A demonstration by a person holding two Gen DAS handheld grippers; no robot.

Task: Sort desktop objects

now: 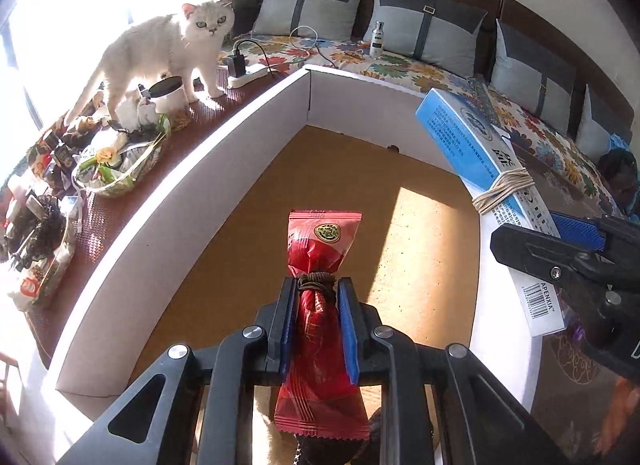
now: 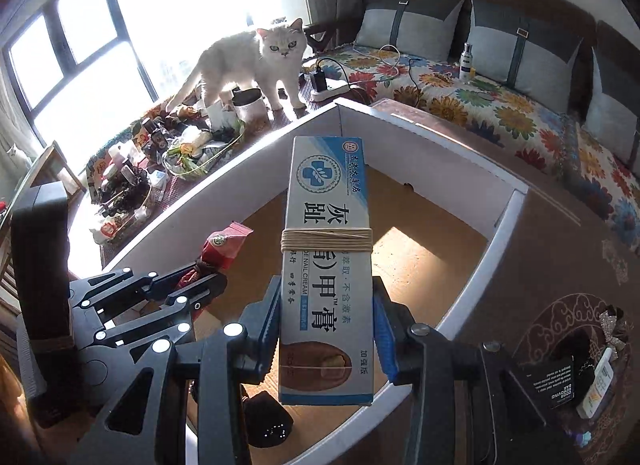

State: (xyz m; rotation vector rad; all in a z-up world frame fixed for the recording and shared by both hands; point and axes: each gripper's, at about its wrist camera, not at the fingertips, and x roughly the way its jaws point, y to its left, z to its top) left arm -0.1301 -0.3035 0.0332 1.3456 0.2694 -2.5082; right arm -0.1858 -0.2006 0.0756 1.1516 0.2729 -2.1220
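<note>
Two items hang over the box (image 1: 192,169) at once, one in each gripper. The left gripper (image 1: 318,297) pinches a red packet (image 1: 322,249) at its tied neck, pads pressed tight on the wrapper, the packet's head sticking out forward above the box floor. The right gripper (image 2: 326,305) clamps a cream carton (image 2: 328,233) across its width just below the band of string, the carton pointing out over the box's far corner.

To do the drop well, each item should be well inside the box walls before the jaws part, and low enough that it lands flat rather than bouncing off the rim. The carton is long; judged from the left view, its rear end sits above the box's right wall, so it likely needs to go further inward first. The packet looks clear already.

Room inside the box is generous: its brown floor is almost bare, apart from a dark thing at the near end that I cannot identify. Beyond the box's left wall lies a crowded clutter (image 2: 160,161), and a cat (image 2: 260,61) stands past the far corner, so swings should stay within the walls. The grippers are near each other over the box; opening them one after the other avoids a clash.
</note>
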